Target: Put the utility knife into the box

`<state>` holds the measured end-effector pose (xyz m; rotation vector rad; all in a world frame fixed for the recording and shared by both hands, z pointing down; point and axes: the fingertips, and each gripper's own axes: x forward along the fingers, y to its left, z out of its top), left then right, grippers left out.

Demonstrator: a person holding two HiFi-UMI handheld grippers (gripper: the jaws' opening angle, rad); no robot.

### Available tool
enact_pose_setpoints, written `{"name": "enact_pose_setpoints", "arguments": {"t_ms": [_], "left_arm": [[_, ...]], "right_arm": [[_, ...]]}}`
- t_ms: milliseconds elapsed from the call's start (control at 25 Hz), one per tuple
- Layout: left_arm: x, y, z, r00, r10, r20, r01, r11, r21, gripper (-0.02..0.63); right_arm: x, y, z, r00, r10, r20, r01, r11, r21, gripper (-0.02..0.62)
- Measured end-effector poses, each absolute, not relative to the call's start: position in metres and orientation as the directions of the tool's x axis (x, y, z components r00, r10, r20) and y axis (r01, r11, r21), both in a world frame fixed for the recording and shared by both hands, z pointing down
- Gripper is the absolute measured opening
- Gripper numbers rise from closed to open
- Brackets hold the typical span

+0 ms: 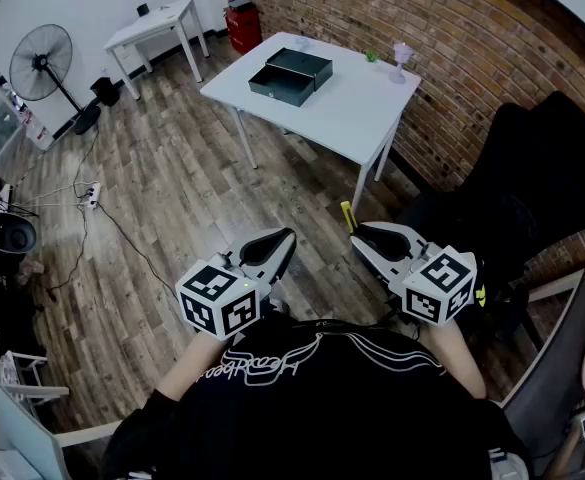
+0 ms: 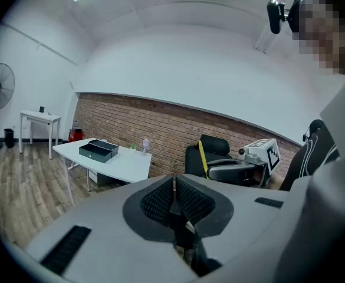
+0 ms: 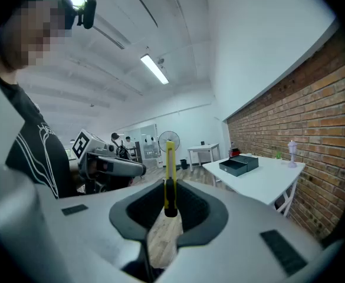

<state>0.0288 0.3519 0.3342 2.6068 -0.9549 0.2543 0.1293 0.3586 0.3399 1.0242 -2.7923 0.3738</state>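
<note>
Head view: right gripper [image 1: 364,234] is clamped on the yellow utility knife [image 1: 347,215], which juts forward past its tips. Left gripper [image 1: 280,244] rides just to its left, carrying nothing. Box [image 1: 290,75] sits well ahead of both claws on the white table [image 1: 352,118]. Judged: knife is in transit, drop-off not yet done

Left gripper view: jaws pressed together, nothing between them. Box is far ahead and to the left of this claw; the other claw, with the knife, is off to its right

Right gripper view: pads nip the knife's dark lower end, parted only by the handle's thickness. Body stands straight out along the jaws; judged, this lets the free end enter the box first. Box is ahead and right of this claw

Count: knife 1, box 1, grippers 2, tables 2 (white table plus smaller table [image 1: 157,23]), fan [image 1: 40,63] 1
</note>
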Motion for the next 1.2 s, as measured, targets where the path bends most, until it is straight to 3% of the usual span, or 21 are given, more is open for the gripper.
{"name": "enact_pose_setpoints", "arguments": {"t_ms": [640, 1200], "left_arm": [[0.019, 0.278, 0.36, 0.74, -0.593, 0.316, -0.672, -0.668, 0.32, 0.036], [-0.004, 0.082, 0.37, 0.743, -0.58, 0.334, -0.669, -0.643, 0.373, 0.037]], "right_arm": [[0.122, 0.288, 0.37, -0.769, -0.582, 0.265, -0.638, 0.725, -0.258, 0.066], [0.095, 0.09, 0.385, -0.773, -0.534, 0.344, -0.629, 0.715, -0.306, 0.066]]}}
